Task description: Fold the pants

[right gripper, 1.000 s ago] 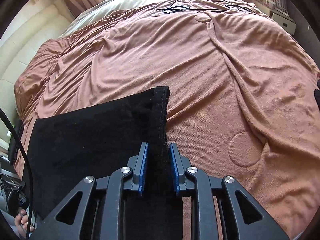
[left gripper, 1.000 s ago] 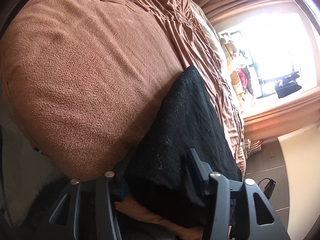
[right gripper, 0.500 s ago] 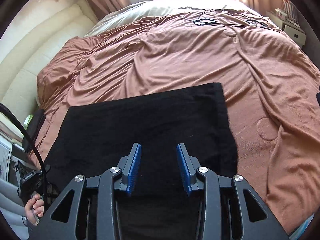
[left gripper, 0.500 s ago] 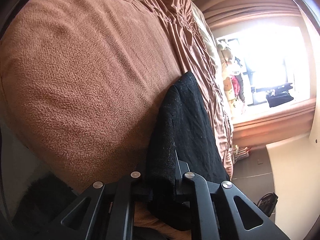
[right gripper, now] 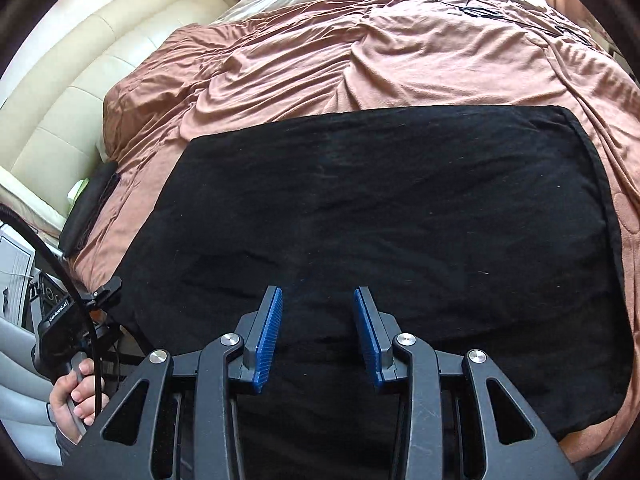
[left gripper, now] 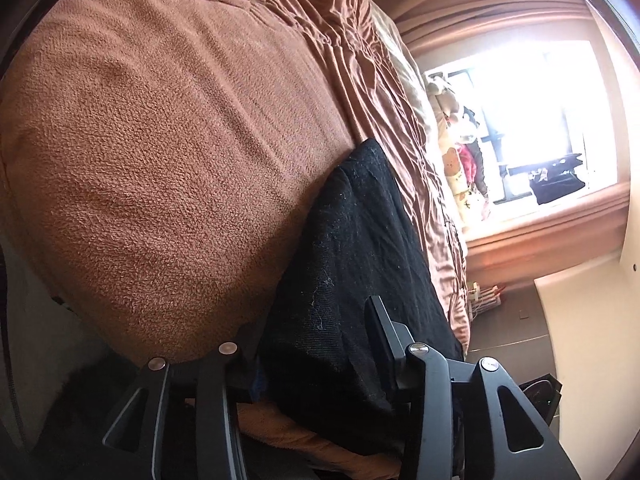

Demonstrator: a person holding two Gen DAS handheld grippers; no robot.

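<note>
Black pants lie folded flat on the brown blanket. Right gripper hovers above them, jaws apart and empty. Left gripper, jaws just opening, straddles the pants' near-left edge without pinching.

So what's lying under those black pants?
The black pants lie flat on a brown blanket that spreads out around them. Whatever is directly beneath the cloth stays hidden; presumably more blanket.

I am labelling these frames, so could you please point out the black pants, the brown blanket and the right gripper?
black pants (right gripper: 400, 216), right wrist view, middle of the folded fabric.
brown blanket (left gripper: 160, 160), left wrist view, bare fleece surface.
right gripper (right gripper: 318, 332), right wrist view, midway between its blue-padded fingertips.
</note>
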